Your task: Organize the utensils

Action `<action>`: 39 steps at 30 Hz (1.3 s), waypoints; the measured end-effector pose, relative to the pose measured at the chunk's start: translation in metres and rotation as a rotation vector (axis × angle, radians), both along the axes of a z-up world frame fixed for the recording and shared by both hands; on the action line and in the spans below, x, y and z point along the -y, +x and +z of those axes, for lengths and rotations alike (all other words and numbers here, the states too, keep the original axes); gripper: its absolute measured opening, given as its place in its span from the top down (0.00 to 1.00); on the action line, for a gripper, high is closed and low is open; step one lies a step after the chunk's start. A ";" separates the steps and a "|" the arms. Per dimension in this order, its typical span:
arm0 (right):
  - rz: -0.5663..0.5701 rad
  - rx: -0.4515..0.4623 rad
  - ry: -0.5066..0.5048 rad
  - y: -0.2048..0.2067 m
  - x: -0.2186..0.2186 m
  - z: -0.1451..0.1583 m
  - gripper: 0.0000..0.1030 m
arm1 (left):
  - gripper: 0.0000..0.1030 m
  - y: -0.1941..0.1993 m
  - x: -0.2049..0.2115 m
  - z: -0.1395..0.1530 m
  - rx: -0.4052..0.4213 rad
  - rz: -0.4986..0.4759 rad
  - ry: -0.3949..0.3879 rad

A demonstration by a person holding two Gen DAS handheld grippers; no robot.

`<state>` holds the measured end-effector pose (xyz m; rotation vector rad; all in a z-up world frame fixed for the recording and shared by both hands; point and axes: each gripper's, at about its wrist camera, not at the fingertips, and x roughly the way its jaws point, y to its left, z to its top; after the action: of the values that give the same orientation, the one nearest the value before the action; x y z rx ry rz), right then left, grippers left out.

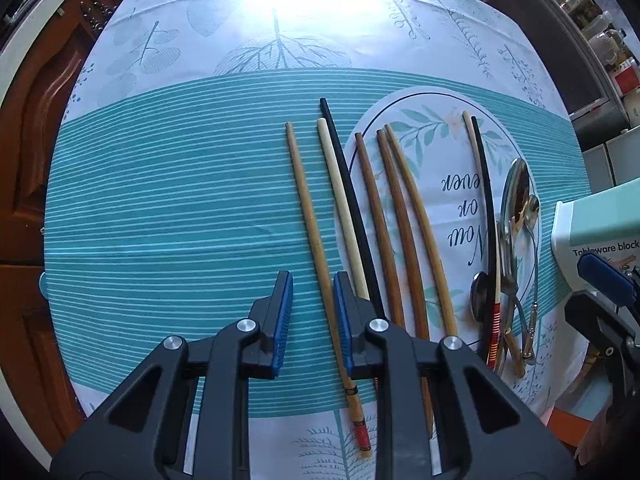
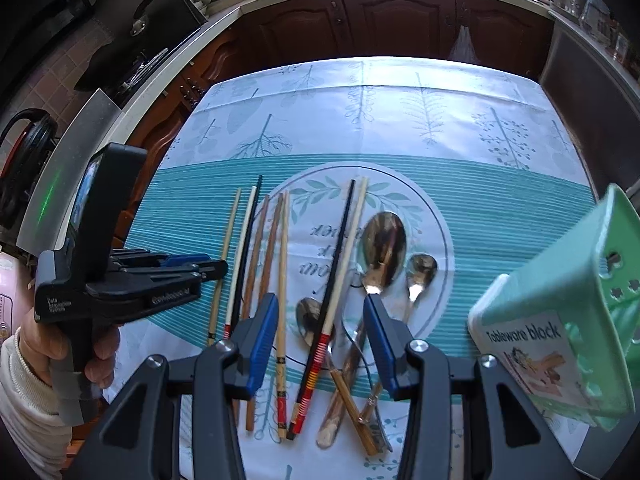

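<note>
on striped cloth | slim wooden chopstick between open left tool | right tool open

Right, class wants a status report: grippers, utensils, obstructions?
Left gripper open, straddling leftmost chopstick. Right gripper open above spoons. Tableware block empty-looking, tipped, at right. Nothing blocking.

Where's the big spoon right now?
In the right wrist view, the large metal spoon lies on the tablecloth's round printed emblem, just ahead of the right gripper, with a smaller spoon to its right and a black chopstick on its left.
</note>
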<state>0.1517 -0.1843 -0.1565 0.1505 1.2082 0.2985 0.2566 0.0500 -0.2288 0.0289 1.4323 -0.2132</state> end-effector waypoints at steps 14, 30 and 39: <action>0.111 -0.186 0.029 0.053 -0.049 -0.030 0.75 | 0.96 0.031 0.008 -0.012 -0.146 0.053 -0.030; 0.151 -0.299 -0.143 0.068 -0.090 -0.070 0.85 | 0.96 0.019 -0.022 0.001 -0.086 0.132 -0.061; 0.161 -0.320 -0.224 0.074 -0.101 -0.075 0.89 | 0.96 -0.011 -0.036 0.035 -0.047 0.117 -0.096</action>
<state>0.2261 -0.0834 -0.2317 -0.0987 1.5659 0.2837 0.2457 0.0858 -0.1941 -0.1388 1.4640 -0.1866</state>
